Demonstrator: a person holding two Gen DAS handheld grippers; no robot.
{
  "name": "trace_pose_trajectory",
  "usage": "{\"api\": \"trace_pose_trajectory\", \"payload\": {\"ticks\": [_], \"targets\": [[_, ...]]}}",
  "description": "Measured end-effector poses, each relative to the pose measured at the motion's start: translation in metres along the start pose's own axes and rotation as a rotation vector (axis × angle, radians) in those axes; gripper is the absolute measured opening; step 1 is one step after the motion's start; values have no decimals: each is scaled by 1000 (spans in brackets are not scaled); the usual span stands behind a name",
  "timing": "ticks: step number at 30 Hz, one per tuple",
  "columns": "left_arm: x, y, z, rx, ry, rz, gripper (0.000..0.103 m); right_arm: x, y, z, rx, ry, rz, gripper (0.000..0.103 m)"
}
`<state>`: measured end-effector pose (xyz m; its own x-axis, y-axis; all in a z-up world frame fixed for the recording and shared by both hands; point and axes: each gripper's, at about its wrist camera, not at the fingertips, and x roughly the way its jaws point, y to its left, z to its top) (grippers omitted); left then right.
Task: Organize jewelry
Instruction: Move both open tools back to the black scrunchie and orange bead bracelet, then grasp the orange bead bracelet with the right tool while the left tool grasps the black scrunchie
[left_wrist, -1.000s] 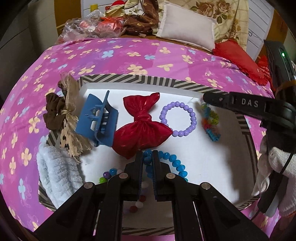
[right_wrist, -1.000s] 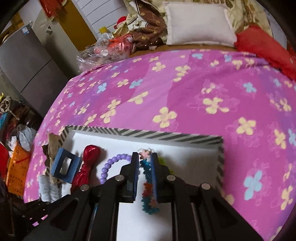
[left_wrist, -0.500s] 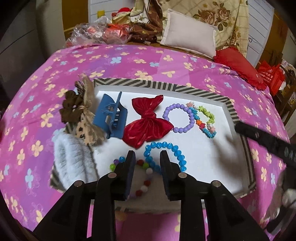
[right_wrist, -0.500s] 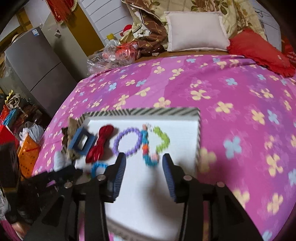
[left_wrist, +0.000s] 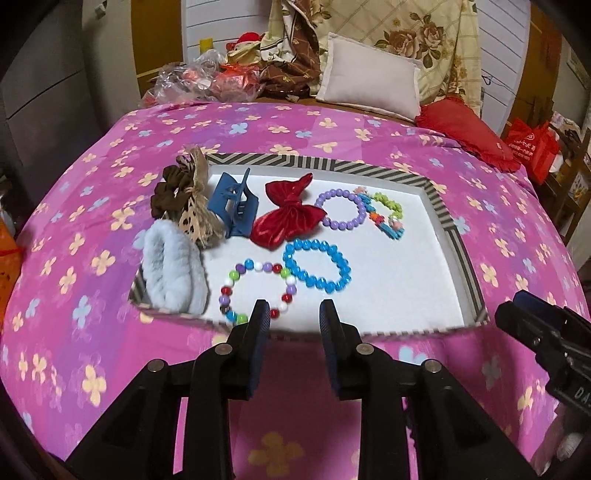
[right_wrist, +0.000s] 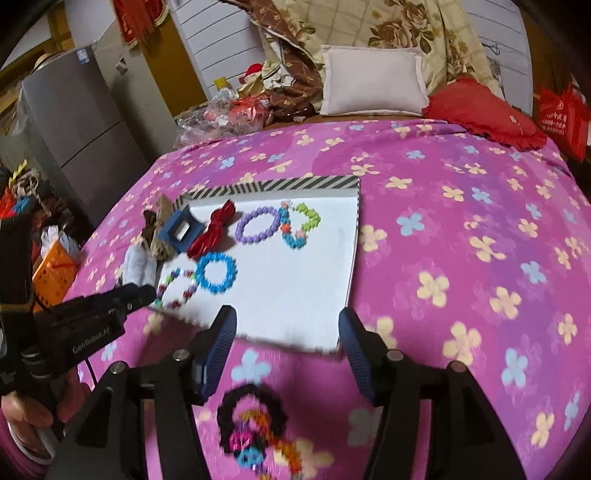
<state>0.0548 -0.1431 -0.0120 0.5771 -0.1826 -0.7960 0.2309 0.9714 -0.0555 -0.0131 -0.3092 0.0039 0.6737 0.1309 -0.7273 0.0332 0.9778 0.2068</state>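
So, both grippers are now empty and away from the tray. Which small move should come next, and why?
Probably lower the right gripper, whose empty jaws are opening, onto the dark hair tie lying on the bedspread just below it. It is the only piece seen outside the tray; the bracelets and clips already lie inside. The left gripper is open and empty too.

We see a soft cotton-looking bedspread (left_wrist: 332, 133), matt, under a tray (left_wrist: 439, 199) with a matt white floor and a papery striped rim. The red bow (left_wrist: 288, 218) is shiny, satin-like cloth. The blue bead bracelet (left_wrist: 317, 266) and purple bracelet (left_wrist: 340, 208) look like glossy plastic. The hair claw (left_wrist: 232, 206) is matt blue plastic. The pale scrunchie (left_wrist: 171, 269) is fluffy, furry cloth.
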Motion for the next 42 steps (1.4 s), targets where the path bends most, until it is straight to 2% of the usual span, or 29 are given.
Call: {"api": "trace_pose_trajectory", "payload": {"ticks": [7, 16, 26, 28, 33, 36, 42], "targets": [[-18, -6, -16, 10, -8, 3, 32, -25, 11, -22, -17, -16, -16, 61], [-34, -12, -31, 33, -24, 7, 32, -47, 11, -39, -15, -41, -36, 69], [-35, -7, -44, -4, 25, -57, 32, -55, 1, -66, -57, 1, -67, 69], [-34, -8, -46, 2, 35, -64, 32, -52, 0, -73, -67, 18, -55, 66], [-31, -11, -50, 7, 48, -70, 32, -38, 6, -92, -127, 66, -41, 48], [-30, -12, -50, 6, 53, -72, 32, -27, 9, -98, -151, 90, -42, 44], [-29, -12, -48, 5, 46, -63, 32, -19, 12, -99, -171, 105, -36, 43]]}}
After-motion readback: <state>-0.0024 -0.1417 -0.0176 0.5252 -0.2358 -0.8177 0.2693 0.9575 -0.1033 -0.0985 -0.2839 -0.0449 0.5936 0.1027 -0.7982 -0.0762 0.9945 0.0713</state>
